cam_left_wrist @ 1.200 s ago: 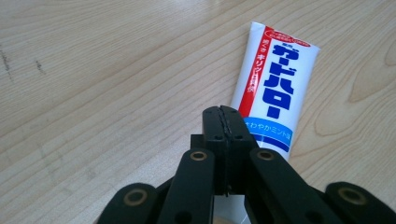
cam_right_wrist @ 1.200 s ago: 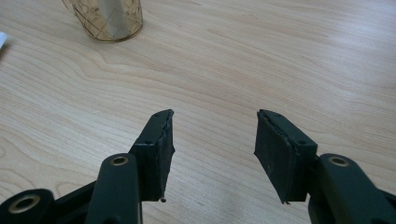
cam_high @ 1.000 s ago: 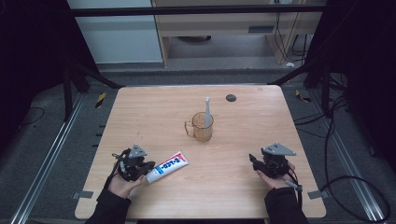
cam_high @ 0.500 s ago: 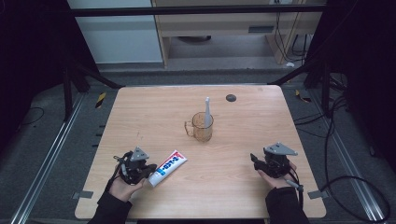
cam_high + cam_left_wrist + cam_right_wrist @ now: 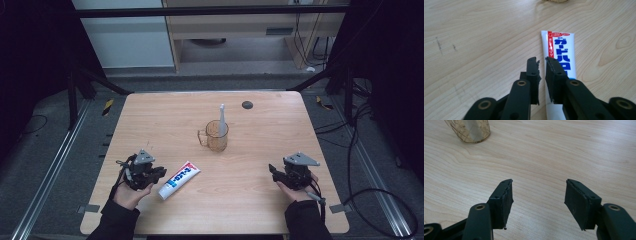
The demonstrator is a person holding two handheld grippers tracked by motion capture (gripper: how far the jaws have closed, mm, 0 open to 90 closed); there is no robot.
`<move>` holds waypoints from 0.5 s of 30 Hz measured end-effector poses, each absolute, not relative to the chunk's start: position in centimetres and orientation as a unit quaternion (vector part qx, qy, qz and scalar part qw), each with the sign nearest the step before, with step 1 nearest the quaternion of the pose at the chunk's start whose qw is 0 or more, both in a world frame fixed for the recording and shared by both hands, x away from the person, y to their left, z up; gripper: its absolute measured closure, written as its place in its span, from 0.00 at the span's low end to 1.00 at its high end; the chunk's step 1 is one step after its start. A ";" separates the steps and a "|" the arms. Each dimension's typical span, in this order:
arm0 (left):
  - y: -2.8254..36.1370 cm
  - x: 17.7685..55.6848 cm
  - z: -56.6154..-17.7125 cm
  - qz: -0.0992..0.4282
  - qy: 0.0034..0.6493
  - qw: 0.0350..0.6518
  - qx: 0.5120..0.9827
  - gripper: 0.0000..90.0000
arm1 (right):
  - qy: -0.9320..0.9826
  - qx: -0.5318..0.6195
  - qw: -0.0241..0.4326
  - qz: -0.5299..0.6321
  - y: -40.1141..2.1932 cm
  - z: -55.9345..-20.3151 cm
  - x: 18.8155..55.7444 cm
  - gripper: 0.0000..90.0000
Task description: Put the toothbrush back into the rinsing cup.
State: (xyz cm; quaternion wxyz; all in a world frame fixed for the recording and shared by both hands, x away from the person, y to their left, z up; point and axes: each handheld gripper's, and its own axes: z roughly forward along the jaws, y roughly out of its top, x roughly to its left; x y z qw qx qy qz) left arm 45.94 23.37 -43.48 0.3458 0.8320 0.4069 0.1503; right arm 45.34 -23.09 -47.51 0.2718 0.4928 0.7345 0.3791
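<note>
Toothpaste (image 5: 179, 179) lies flat on the desk (image 5: 260, 200), nearer the person than the cup (image 5: 216, 136), with its cap end pointing back at the left gripper (image 5: 159, 173). That gripper's jaws have just been opening and now stand a narrow crack apart, with nothing pinched between them; in the left gripper view the tube (image 5: 560, 57) runs under and alongside one jaw rather than through the gap. My worry is that a gap this slim cannot take the tube's width, so a closing squeeze from here would catch only its edge, or nothing, and skid the slick plastic sideways across the wood. Pushing forward with jaws this tight could also shove the tube towards the cup, which stands with a white toothbrush (image 5: 221, 119) leaning tall inside it, and a knock there might tip the lot. Right gripper (image 5: 274, 171) rests well to the cup's other side, jaws wide and empty and just been opening further, too far off to steady anything. Gripping near the cap risks squeezing paste out.
</note>
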 end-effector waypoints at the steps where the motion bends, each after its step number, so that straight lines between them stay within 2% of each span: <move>1: 23.2 46.0 -43.3 0.149 0.404 0.345 0.834 0.84 | 0.735 0.492 0.271 0.380 -23.1 -47.5 45.4 0.43; 15: 20.9 47.0 -41.9 0.146 0.378 0.334 0.851 0.61 | 0.734 0.496 0.267 0.379 -23.3 -47.5 45.6 0.40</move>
